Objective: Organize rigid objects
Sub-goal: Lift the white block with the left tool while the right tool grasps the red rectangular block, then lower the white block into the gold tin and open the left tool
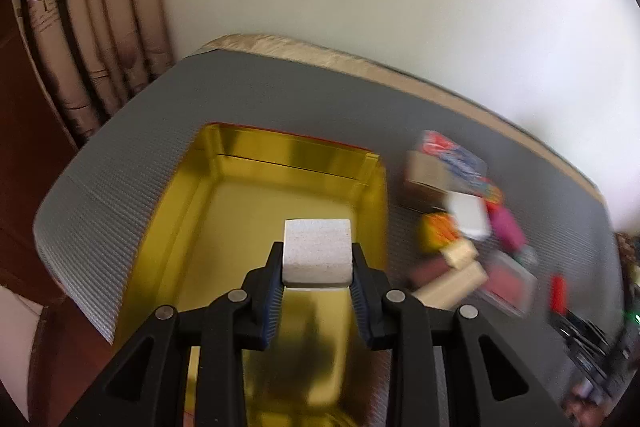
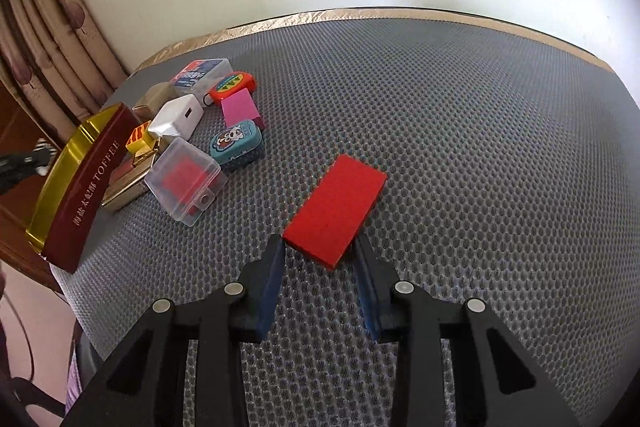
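My left gripper [image 1: 317,257] is shut on a white foam block [image 1: 317,253] and holds it above the open gold tin [image 1: 256,195], over its right half. In the right wrist view the tin's dark red "TOFFEE" wall [image 2: 86,195] stands at the left. My right gripper [image 2: 318,247] is open, its fingertips on either side of the near corner of a flat red block [image 2: 336,205] that lies on the grey mat. A pile of small objects [image 2: 200,131] lies between the tin and the red block.
The pile holds a clear plastic case [image 2: 184,183], a white charger [image 2: 176,117], a pink block [image 2: 240,109], a teal cartoon tin [image 2: 236,145] and an orange tape measure [image 2: 232,87]. A grey textured mat [image 2: 460,147] covers the table. Curtains [image 1: 92,39] hang at the left, a wall behind.
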The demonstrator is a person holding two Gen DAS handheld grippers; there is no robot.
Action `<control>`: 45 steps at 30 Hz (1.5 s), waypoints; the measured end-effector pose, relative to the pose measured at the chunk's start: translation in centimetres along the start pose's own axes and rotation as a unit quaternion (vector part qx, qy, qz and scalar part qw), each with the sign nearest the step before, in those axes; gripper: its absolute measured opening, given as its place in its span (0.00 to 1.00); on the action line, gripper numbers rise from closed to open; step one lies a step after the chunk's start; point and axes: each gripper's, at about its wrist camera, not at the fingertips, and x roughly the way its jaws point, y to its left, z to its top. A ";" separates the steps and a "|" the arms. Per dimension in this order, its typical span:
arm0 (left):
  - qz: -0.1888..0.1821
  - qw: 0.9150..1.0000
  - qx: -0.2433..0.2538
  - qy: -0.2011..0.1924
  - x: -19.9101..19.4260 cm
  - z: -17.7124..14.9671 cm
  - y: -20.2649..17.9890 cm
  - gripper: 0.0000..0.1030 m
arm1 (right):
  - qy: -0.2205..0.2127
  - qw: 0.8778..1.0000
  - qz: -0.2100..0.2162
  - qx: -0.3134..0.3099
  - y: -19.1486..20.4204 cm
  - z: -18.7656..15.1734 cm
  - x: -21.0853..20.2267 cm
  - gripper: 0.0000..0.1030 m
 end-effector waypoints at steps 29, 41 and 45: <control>-0.020 0.994 -0.097 -0.050 -8.4 -9.9 4.3 0.50 | -0.023 0.999 0.045 -0.004 2.4 1.5 -5.1 0.15; -0.041 0.995 -0.076 -0.047 -8.3 -11.8 4.4 0.50 | 0.019 0.997 0.057 -0.049 5.0 3.2 -3.8 0.54; -0.057 0.995 -0.077 -0.025 -7.3 -12.2 4.2 0.50 | 0.007 0.990 0.030 -0.140 6.7 2.1 -3.5 0.86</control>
